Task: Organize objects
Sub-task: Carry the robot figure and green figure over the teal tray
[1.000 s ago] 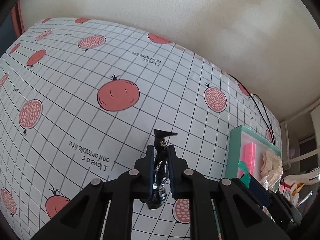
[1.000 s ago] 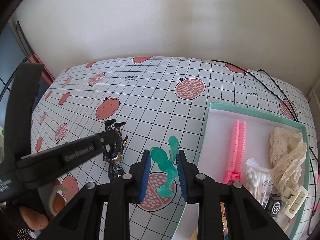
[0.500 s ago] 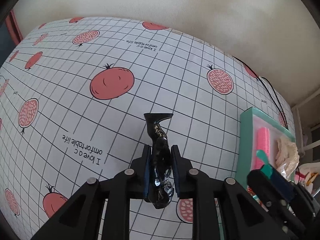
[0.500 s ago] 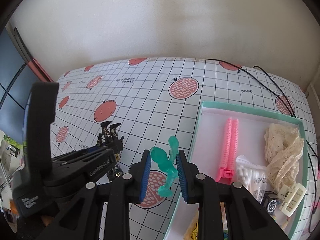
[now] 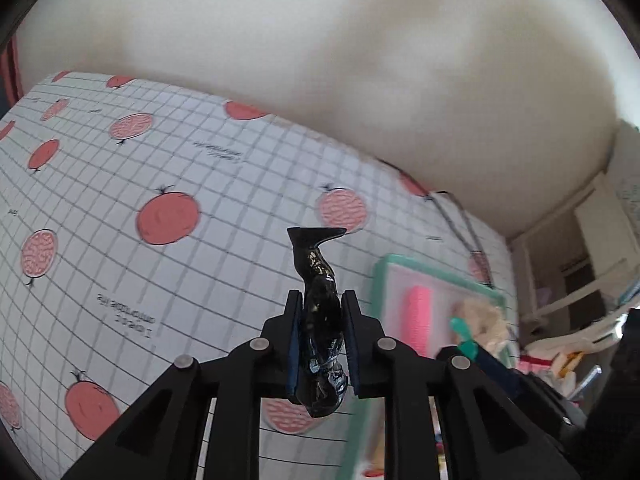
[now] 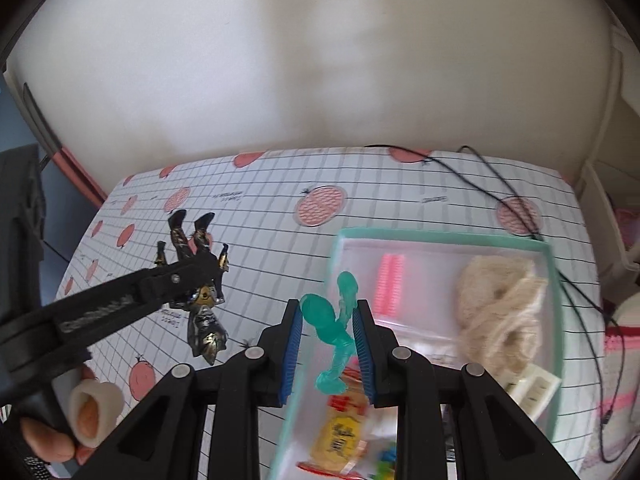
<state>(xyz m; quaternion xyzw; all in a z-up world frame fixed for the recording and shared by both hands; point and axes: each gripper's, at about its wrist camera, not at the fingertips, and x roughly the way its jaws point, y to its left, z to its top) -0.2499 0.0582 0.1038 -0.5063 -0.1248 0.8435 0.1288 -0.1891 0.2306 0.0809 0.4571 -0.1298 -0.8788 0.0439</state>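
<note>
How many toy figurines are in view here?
2. The black figurine is clamped in the left hand-held gripper; the green figurine in the right hand-held gripper. The box may hide others.

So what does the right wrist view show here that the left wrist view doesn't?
Only the right wrist view shows the whole black and gold figurine hanging head down from the left tool, the person's fingers on that tool's grip, and the yellow packet at the near end of the teal box. Only the left wrist view shows its tool shut on the figurine from behind, one boot pointing away, and shelving at the far right. Both share the pomegranate tablecloth, the pink comb, the cream lace and the green figure held in the right tool.
</note>
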